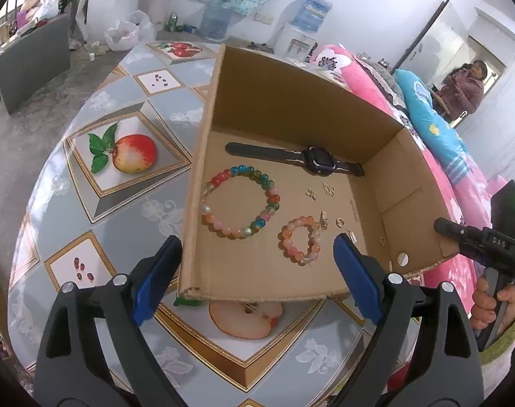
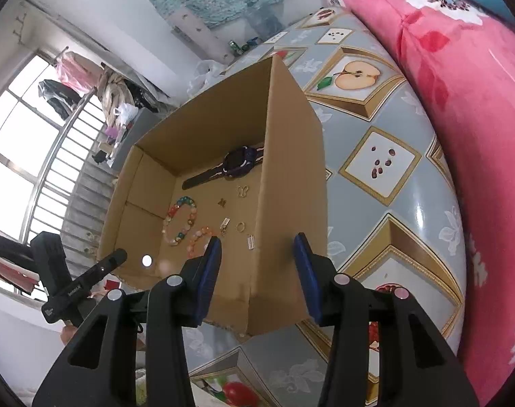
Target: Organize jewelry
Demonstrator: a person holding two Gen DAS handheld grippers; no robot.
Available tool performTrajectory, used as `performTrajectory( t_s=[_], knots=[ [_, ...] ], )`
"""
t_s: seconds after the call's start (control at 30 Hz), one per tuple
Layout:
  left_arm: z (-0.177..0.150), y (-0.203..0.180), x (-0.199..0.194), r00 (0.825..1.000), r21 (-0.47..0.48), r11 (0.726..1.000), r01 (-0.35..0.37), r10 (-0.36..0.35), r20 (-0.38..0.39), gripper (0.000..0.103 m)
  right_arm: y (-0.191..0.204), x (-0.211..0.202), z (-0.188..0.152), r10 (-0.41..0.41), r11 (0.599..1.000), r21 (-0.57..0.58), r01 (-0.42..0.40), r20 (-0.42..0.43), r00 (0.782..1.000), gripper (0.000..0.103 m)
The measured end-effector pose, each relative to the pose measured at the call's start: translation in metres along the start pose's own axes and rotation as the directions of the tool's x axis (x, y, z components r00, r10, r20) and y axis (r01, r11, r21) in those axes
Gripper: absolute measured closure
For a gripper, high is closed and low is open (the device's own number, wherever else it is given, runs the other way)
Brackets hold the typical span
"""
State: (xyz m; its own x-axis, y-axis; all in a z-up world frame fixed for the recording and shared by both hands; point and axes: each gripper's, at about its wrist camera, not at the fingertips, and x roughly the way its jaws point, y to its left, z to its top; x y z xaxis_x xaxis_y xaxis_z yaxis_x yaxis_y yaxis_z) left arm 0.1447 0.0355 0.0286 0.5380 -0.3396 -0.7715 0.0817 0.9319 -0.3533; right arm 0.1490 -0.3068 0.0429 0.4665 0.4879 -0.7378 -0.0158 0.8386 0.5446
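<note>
Box wall [image 2: 291, 176] fronts the gaping right tool [image 2: 257, 271].

Watch [image 1: 311, 159], bracelets [image 1: 240, 201] in box [image 1: 291, 101] (on table [image 1: 121, 210]).

Watch [image 1: 305, 157], two bead bracelets [image 1: 240, 201], small gold trinkets [image 1: 328, 188] flat inside cardboard box [image 1: 291, 101].

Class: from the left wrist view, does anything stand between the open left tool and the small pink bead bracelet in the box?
Nothing visible does. The left tool faces the cardboard box's open side, and the small bracelet lies on bare cardboard just ahead, apart from the large bracelet.
</note>
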Motion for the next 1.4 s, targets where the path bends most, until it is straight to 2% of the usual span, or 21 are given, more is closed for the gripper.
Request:
performTrajectory(
  t_s=[0.1, 0.2, 0.4, 0.53, 0.63, 0.77, 0.9, 1.03, 1.27, 1.4],
  knots=[
    [-0.002, -0.005, -0.010, 0.999, 0.024, 1.000, -0.019, 0.018, 0.034, 0.017, 0.002, -0.007, -0.004, 0.005, 1.000, -0.016, -0.005, 0.012, 1.000, 0.059],
    [-0.011, -0.007, -0.023, 0.999, 0.026, 1.000, -0.003, 0.002, 0.041, 0.017, 0.005, -0.017, -0.015, 0.000, 1.000, -0.023, 0.001, 0.029, 1.000, 0.059],
    [-0.051, -0.014, -0.045, 1.000, 0.039, 0.999, 0.014, -0.014, 0.013, 0.017, 0.004, -0.038, -0.055, -0.017, 1.000, -0.025, 0.018, 0.040, 0.999, 0.059],
    [-0.079, -0.012, -0.055, 1.000, 0.045, 0.999, 0.021, -0.020, -0.009, 0.017, -0.004, -0.045, -0.087, 0.003, 1.000, -0.001, -0.003, 0.049, 0.999, 0.059],
    [-0.092, -0.016, -0.066, 0.999, 0.092, 0.996, -0.009, 0.006, 0.032, 0.017, -0.007, -0.050, -0.102, 0.021, 1.000, 0.011, -0.022, 0.068, 0.997, 0.059],
    [-0.111, -0.034, -0.098, 0.987, 0.178, 0.982, -0.067, 0.039, 0.158, 0.015, 0.002, -0.067, -0.122, -0.007, 1.000, -0.014, 0.009, 0.127, 0.992, 0.057],
    [-0.132, -0.052, -0.119, 0.971, 0.232, 0.964, -0.126, 0.072, 0.229, 0.010, 0.013, -0.082, -0.146, -0.060, 0.997, -0.040, 0.068, 0.180, 0.982, 0.046],
    [-0.147, -0.063, -0.124, 0.965, 0.245, 0.956, -0.161, 0.101, 0.240, 0.008, 0.022, -0.085, -0.168, -0.134, 0.987, -0.061, 0.150, 0.207, 0.969, 0.036],
    [-0.150, -0.069, -0.121, 0.952, 0.195, 0.957, -0.217, 0.163, 0.260, 0.008, 0.053, -0.073, -0.191, -0.279, 0.940, -0.131, 0.315, 0.240, 0.930, 0.020],
    [-0.142, -0.070, -0.117, 0.938, 0.162, 0.952, -0.261, 0.211, 0.275, 0.008, 0.070, -0.068, -0.194, -0.315, 0.918, -0.155, 0.364, 0.271, 0.910, 0.014]
  ],
)
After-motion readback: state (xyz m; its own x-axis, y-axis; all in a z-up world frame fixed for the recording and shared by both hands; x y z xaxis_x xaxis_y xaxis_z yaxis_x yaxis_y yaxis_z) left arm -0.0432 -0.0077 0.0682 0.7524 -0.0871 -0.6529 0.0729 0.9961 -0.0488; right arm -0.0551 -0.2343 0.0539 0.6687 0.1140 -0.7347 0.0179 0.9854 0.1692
